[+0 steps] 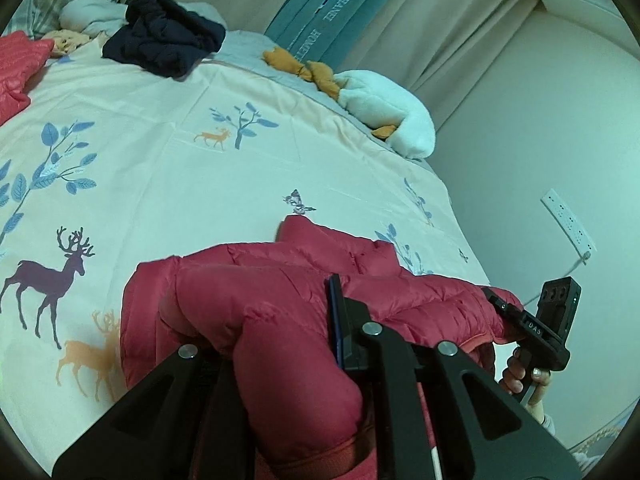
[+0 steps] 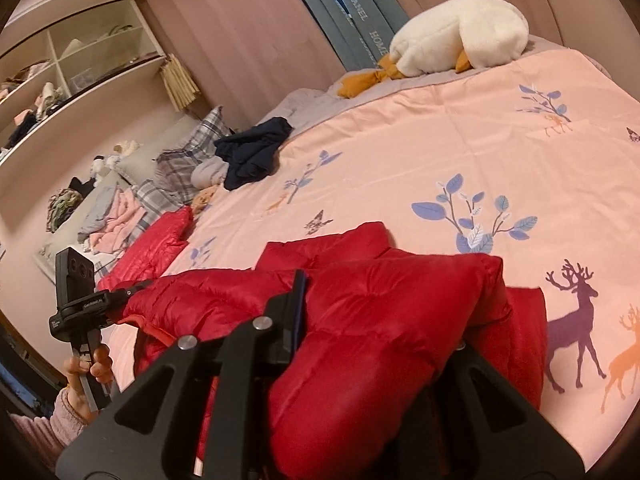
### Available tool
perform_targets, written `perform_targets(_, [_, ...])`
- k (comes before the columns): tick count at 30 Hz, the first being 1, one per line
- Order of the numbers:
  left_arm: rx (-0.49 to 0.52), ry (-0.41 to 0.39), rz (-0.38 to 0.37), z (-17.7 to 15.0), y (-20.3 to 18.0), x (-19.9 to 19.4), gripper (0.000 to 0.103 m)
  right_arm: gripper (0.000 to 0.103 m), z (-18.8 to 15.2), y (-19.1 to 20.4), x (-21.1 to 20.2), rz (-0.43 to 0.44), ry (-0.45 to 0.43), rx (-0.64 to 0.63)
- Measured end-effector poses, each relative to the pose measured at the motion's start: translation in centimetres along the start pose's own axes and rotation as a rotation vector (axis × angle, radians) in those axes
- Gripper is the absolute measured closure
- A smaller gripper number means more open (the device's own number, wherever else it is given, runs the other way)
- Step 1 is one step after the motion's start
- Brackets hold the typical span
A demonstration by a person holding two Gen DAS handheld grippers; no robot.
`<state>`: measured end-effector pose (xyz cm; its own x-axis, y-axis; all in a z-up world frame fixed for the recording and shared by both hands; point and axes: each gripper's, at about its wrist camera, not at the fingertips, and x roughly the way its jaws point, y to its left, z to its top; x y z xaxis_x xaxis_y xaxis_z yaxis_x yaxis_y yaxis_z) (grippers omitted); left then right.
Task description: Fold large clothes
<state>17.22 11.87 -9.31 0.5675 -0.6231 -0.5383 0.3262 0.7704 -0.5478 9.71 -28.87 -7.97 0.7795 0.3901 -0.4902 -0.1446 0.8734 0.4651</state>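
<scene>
Both tools pinch the red puffer jacket (image 1: 280, 320): left tool (image 1: 280, 364), right tool (image 2: 372, 344), lifting its edge above the bed (image 2: 440, 128).

A: What colour is the puffer jacket (image 1: 304, 292)?

B: Red, quilted in panels, on a pale peach bedspread (image 1: 168, 168) printed with blue leafy branches and deer in maroon and orange.

A: And beyond the jacket?

B: A navy garment (image 1: 164, 40), bunched, at the bedspread's far side. Right of it lies a white plush goose (image 1: 388, 116) with mustard-orange feet. Teal curtain (image 1: 320, 12) behind.
</scene>
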Motion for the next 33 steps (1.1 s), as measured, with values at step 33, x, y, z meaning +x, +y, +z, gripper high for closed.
perform_targets(33, [0.036, 0.114, 0.233, 2.8, 1.5, 10.2, 0.087, 0.088, 2.1, -4.8, 8.9, -0.118, 0.134, 0.142])
